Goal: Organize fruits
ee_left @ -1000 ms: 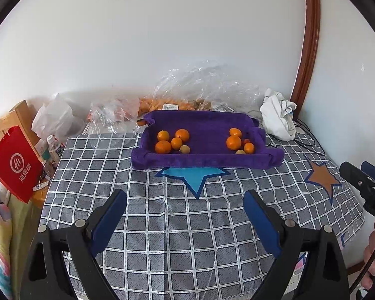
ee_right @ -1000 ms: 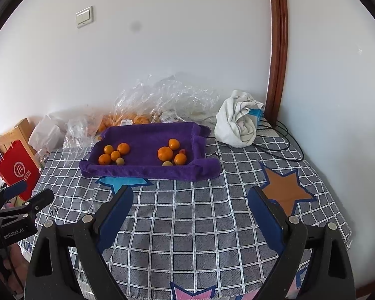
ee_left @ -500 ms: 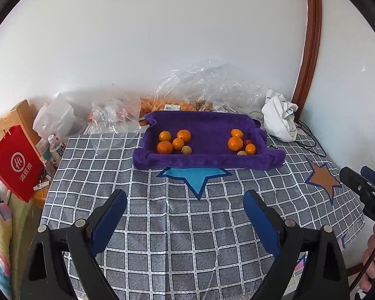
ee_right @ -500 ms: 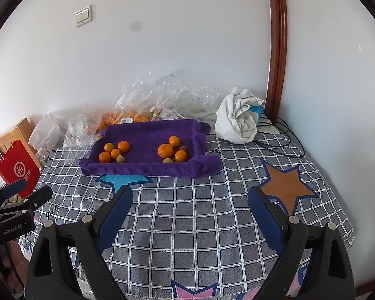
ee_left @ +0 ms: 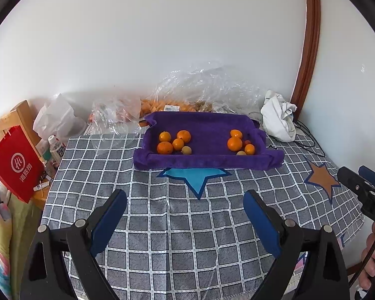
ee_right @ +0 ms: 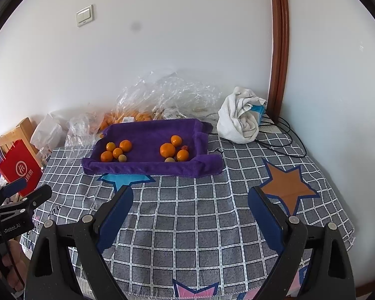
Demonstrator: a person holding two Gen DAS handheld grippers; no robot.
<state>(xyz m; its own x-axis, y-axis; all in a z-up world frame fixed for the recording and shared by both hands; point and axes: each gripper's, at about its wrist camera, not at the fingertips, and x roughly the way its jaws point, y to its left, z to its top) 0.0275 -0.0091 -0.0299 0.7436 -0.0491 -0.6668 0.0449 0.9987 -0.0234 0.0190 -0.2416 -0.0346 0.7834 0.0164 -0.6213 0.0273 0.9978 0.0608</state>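
Observation:
A purple cloth-lined tray (ee_left: 207, 161) (ee_right: 152, 168) stands at the far middle of the checked table. In it lie two clusters of fruit: a left group of oranges (ee_left: 173, 140) (ee_right: 116, 150) with one small pale fruit (ee_left: 186, 150), and a right group of oranges (ee_left: 235, 143) (ee_right: 168, 149) with a pale fruit (ee_left: 241, 153) and a small red one. My left gripper (ee_left: 185, 200) and my right gripper (ee_right: 190, 195) both hover open over the near part of the table, well short of the tray, with nothing between their fingers.
Clear plastic bags (ee_left: 200, 92) with more oranges lie behind the tray against the wall. A white crumpled cloth (ee_right: 240, 117) and cables sit at the back right. A red paper bag (ee_left: 15, 162), bottles and a wooden chair stand off the table's left edge.

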